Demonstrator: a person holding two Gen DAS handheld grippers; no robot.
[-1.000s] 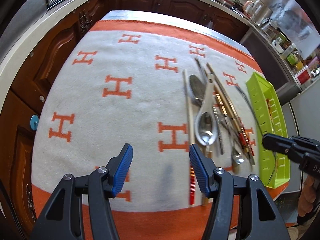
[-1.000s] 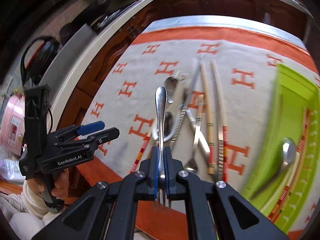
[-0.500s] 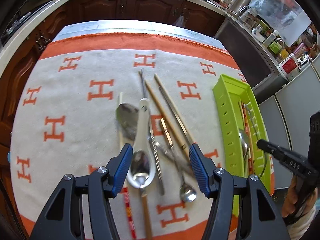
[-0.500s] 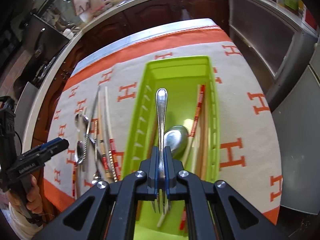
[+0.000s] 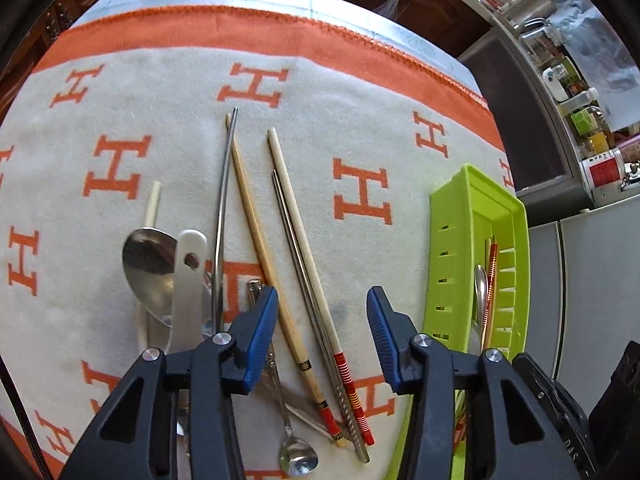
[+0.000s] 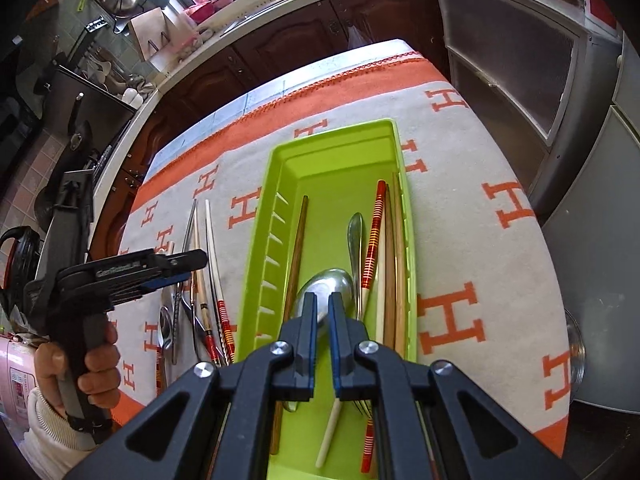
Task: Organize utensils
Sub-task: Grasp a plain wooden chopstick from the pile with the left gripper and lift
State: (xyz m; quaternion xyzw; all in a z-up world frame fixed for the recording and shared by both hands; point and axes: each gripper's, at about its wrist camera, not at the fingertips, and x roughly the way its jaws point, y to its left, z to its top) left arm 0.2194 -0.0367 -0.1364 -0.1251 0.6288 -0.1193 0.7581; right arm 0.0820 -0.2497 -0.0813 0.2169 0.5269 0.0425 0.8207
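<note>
Since half a second ago our right gripper [image 6: 322,316] has let the fork [image 6: 356,264] go; its jaws now stand slightly parted and hold nothing, and the fork lies in the green tray [image 6: 256,264] just ahead of them. Our left gripper [image 5: 322,328] has come lower, jaws spread wide over the chopsticks [image 5: 296,264] on the bench cloth [image 5: 160,120].

cloth [image 5: 168,92]: repeated orange "H" | left gripper [image 6: 176,266] body: "GenRobot.AI", blurred
</note>
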